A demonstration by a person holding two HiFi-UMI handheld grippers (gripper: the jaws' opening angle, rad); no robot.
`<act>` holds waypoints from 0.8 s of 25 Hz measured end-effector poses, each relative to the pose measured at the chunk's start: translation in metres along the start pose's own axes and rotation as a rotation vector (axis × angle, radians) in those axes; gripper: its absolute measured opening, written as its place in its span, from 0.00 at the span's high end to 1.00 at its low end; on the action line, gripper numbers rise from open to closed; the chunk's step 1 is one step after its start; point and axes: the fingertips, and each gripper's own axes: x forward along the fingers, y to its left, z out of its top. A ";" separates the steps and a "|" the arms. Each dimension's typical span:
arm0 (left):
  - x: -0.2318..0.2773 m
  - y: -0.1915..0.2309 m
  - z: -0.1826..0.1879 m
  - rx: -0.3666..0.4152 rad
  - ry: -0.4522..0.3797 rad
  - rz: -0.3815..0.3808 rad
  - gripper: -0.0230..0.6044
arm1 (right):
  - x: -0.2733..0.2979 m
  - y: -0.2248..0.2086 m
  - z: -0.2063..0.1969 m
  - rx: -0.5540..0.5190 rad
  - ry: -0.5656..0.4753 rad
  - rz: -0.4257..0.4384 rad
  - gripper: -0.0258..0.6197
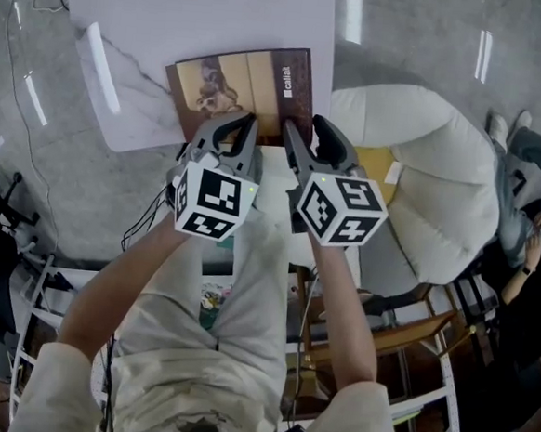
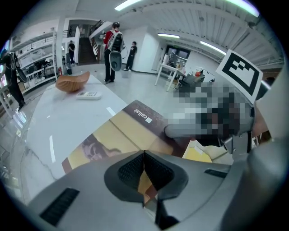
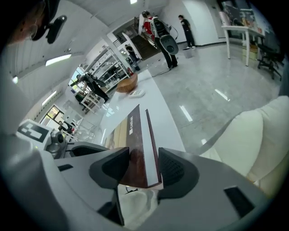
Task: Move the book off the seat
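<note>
- Book (image 1: 244,82) lies flat on white bench (image 1: 174,16).
- Left gripper (image 2: 143,155): fingers (image 2: 128,171) pressed together, by the book.
- Right gripper (image 3: 143,164): fingers (image 3: 176,169) spread, book's edge between them.

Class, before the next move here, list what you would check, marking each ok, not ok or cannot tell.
1. The book lies on the table, off the armchair: ok.
2. Its near edge fully on the table: cannot tell, the grippers cover it.
3. Jaws of the right gripper straddle the book: ok.
4. Its pads pressing the book: cannot tell.
5. Jaws of the left gripper together: ok.
</note>
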 end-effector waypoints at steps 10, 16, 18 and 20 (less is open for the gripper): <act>0.026 0.013 -0.008 0.010 0.046 -0.002 0.94 | 0.024 0.001 -0.013 -0.007 0.048 -0.023 0.65; 0.028 0.019 -0.011 -0.006 0.052 -0.001 0.94 | 0.024 0.000 -0.016 -0.052 0.071 -0.034 0.65; 0.028 0.018 -0.011 -0.012 0.053 -0.004 0.94 | 0.023 -0.002 -0.016 -0.066 0.074 -0.039 0.67; 0.027 0.016 -0.010 -0.010 0.051 -0.008 0.94 | 0.021 -0.003 -0.015 -0.066 0.065 -0.047 0.75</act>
